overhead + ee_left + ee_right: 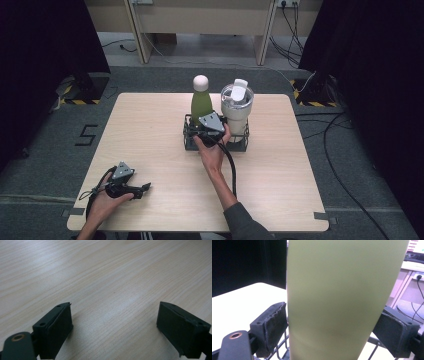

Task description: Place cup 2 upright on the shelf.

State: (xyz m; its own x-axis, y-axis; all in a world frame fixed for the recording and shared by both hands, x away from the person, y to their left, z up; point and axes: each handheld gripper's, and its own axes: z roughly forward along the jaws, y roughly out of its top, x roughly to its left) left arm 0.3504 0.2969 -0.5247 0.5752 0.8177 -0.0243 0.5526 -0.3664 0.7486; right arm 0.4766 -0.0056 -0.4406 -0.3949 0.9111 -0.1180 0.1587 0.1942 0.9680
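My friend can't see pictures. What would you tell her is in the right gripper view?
A big green bottle stands very close up, between the two black pads of the right gripper, which press on its sides. Thin black wires of a rack show at the bottom, and a pale table lies behind on the left.

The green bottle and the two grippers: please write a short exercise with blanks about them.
1. The green bottle stands in a black wire ____.
2. The right gripper has its jaws on both sides of the ____ bottle.
3. The left gripper is open above the bare ____.
4. Beside the bottle stands a tumbler with a clear ____.

Missing words: rack; green; table; lid
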